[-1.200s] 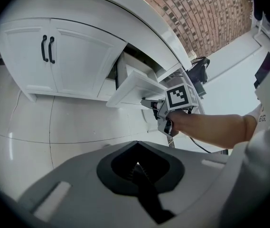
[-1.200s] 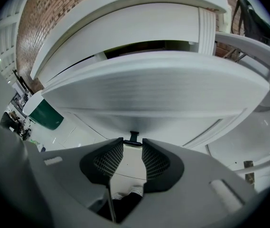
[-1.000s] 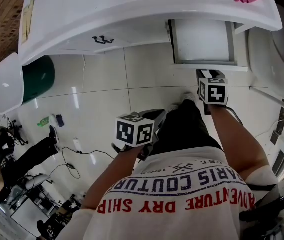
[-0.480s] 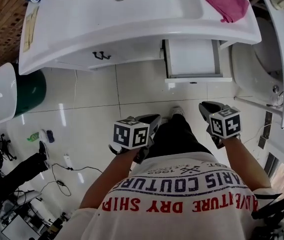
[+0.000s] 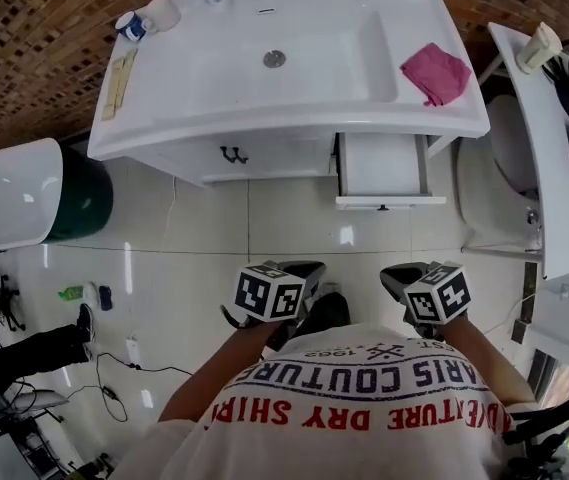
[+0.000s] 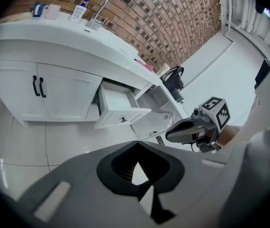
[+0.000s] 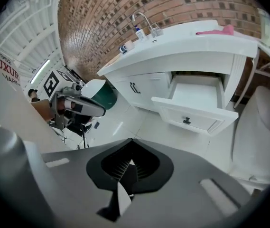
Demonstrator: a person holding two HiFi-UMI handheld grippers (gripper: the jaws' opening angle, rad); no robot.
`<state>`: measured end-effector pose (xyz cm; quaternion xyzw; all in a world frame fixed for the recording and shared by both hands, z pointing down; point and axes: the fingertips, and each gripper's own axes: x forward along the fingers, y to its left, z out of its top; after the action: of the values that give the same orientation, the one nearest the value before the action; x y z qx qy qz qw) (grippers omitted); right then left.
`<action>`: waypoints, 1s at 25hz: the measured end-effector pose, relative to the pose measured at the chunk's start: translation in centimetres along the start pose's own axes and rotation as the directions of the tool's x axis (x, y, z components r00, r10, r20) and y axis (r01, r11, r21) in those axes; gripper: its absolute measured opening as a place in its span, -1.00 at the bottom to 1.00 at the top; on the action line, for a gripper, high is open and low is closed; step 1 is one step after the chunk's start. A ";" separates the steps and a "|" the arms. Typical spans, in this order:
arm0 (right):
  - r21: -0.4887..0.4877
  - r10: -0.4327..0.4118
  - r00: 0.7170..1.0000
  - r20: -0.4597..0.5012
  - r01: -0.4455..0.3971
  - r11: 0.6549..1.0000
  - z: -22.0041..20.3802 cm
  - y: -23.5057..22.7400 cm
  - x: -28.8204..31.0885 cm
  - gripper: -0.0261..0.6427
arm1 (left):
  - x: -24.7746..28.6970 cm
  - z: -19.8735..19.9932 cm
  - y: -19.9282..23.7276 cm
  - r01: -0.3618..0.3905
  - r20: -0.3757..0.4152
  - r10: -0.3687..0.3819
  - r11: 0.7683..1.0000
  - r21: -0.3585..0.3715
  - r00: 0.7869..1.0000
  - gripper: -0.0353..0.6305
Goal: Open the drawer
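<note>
The white drawer [image 5: 381,166] under the sink counter stands pulled out and looks empty; it also shows as the drawer [image 6: 119,107] and the drawer [image 7: 195,102] with its small black knob [image 7: 187,121]. My left gripper [image 5: 302,269] and right gripper [image 5: 400,279] hang close to my body, well back from the drawer and touching nothing. In their own views, the left gripper [image 6: 137,144] and the right gripper [image 7: 130,141] both have their jaws together with nothing between them.
A pink cloth [image 5: 434,73] lies on the white sink counter [image 5: 164,118]. The cabinet doors [image 5: 232,154] beside the drawer are closed. A green bin with a white lid [image 5: 39,193] stands at the left, a toilet [image 5: 489,183] at the right. Cables [image 5: 124,363] trail across the tiled floor.
Both grippers rose and drew back towards my body; the right one left the drawer front. The view pulled back, so the whole sink shows. The drawer stays open.
</note>
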<state>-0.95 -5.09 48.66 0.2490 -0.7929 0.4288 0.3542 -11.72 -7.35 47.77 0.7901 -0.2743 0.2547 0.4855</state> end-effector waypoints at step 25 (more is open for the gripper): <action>-0.137 0.061 0.980 0.189 -0.036 0.990 -27.0 9.1 -15.8 -0.89 | 1.9 -24.3 -27.1 -0.041 0.052 0.032 0.981 0.190 0.998 -0.91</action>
<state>11.99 24.06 42.15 0.2458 -0.8562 0.3573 0.2808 4.84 24.60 41.73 0.8336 -0.2749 0.2696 0.3961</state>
